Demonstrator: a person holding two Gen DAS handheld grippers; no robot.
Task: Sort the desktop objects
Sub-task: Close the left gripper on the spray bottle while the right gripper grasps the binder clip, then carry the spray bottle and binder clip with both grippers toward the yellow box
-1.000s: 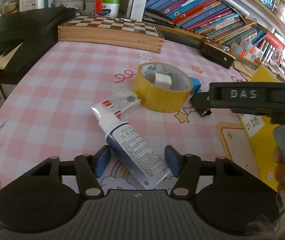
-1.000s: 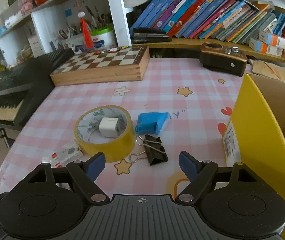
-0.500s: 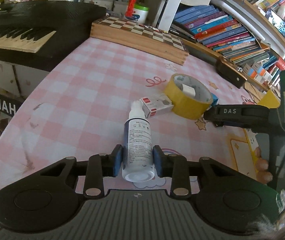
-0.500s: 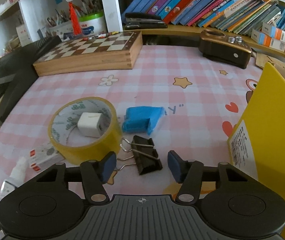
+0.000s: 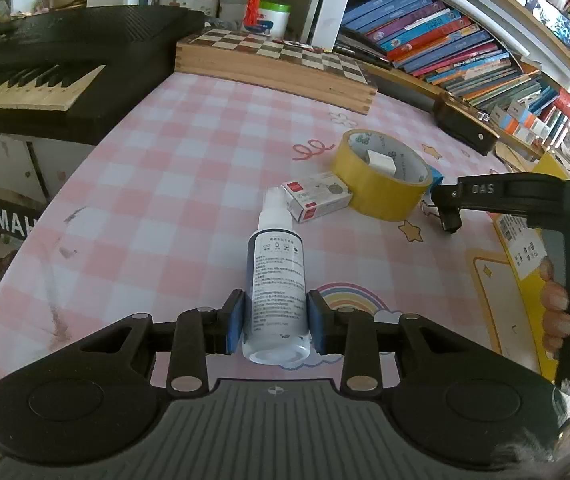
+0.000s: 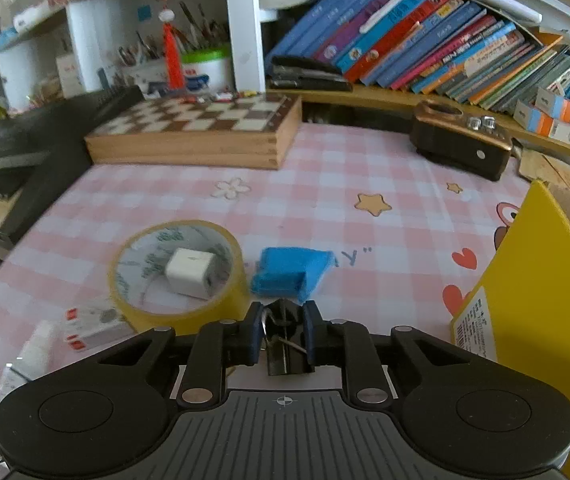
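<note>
Both tongs have closed in since the earlier frames: the left tongs [image 5: 275, 322] now clamp the white cylindrical plastic spray bottle [image 5: 277, 280] at lower centre, near its base, so its long body may pivot on lifting; the right tongs [image 6: 283, 332] are closing around the black metal binder clip [image 6: 281, 346] lying on the pink checked worktop [image 6: 365, 184], whose wire loops could slip out.

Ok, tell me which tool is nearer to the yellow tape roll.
Right. The right tool is closing around a binder clip right beside the tape roll. The left tool clamps the spray bottle farther back, with a small box between.
</note>
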